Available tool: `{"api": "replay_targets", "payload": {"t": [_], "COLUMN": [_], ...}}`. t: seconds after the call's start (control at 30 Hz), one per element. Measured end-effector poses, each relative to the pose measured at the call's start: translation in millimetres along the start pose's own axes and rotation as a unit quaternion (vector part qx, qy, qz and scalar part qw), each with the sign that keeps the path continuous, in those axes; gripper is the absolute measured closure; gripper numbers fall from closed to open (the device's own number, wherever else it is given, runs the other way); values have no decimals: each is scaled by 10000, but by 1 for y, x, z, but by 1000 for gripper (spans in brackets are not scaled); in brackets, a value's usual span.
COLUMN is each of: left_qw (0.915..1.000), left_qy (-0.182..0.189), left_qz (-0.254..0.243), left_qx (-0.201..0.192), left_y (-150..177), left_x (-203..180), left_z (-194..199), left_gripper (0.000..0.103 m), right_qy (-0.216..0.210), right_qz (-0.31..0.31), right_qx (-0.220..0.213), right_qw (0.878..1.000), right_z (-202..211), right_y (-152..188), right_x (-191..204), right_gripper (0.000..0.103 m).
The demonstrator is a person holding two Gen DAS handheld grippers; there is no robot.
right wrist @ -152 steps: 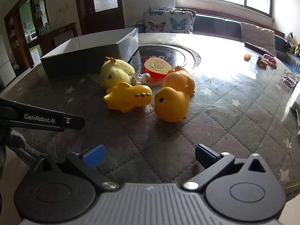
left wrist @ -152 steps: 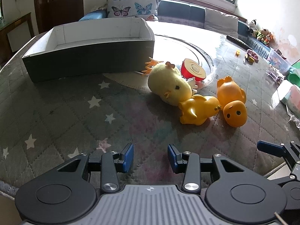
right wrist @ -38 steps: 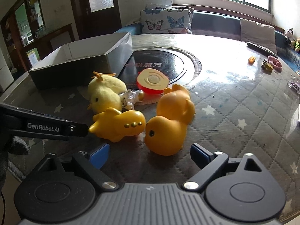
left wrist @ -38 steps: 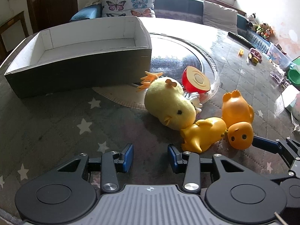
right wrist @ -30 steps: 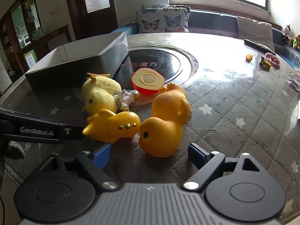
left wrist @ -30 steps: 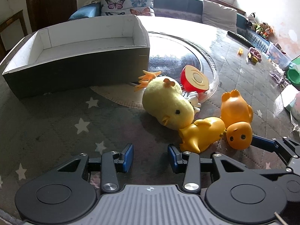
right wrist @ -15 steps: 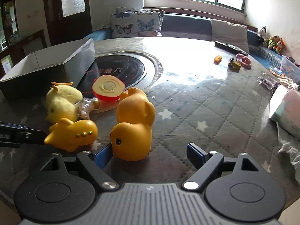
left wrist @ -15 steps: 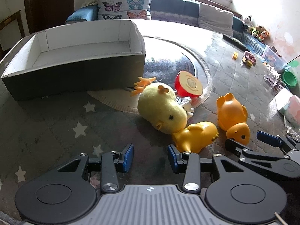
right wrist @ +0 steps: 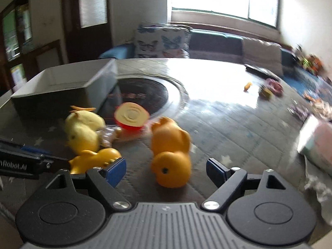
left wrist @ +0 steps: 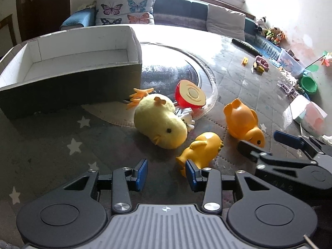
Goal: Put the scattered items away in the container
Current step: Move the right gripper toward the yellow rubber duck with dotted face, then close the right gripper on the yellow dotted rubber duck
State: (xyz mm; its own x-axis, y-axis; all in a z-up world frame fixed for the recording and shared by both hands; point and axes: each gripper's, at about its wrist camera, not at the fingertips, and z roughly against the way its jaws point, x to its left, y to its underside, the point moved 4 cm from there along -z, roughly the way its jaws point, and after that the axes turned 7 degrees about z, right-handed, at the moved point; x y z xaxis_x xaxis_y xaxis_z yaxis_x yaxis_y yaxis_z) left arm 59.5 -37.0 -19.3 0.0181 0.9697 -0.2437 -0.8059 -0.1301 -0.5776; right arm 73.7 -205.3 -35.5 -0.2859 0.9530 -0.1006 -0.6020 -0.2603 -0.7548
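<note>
Orange rubber duck [right wrist: 170, 155] now sits between the wide-open, empty right gripper [right wrist: 166, 171] fingers after its advance, nearly ready to grasp, while the left gripper [left wrist: 166, 174] waits half-open, empty.

Left gripper [left wrist: 166, 174] sits open over the table [left wrist: 51, 145]. Small yellow duck [left wrist: 204, 148] is right off its right fingertip, plush chick [left wrist: 159, 122] just ahead, box [left wrist: 68, 66] further ahead-left. Right gripper [left wrist: 267, 143] straddles the orange duck [left wrist: 242, 120].

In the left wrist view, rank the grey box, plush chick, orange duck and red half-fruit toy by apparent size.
1. grey box
2. plush chick
3. orange duck, close to the chick, so unsure
4. red half-fruit toy
</note>
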Motion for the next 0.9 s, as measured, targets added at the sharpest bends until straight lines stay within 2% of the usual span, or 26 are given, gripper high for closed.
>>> {"api": "replay_targets", "payload": {"t": [0.17,0.37,0.67,0.9], "left_qw": [9999,9995,9998,10000], "left_qy": [95,182,27,1], "left_qz": [-129,-228,-190,-35], "left_qx": [-19,147,107,67], "left_y": [-1,4,1,-2], "left_x": [-5,-11,-1,16], "left_z": [3,-8,-7,-5], "left_gripper": [61,60,60,59], "right_qy": [48,100,-579,-1182], "right_qz": [295,201,288,605], "right_qx": [-14,-36,-379,-335], "right_qw": [9996,9997,9972,9906], "right_z": [-8,-3,14,13], "right_y": [-5,-1,-17,-16], "right_x": [8,0,13,32], "right_gripper": [17,17,17,17]}}
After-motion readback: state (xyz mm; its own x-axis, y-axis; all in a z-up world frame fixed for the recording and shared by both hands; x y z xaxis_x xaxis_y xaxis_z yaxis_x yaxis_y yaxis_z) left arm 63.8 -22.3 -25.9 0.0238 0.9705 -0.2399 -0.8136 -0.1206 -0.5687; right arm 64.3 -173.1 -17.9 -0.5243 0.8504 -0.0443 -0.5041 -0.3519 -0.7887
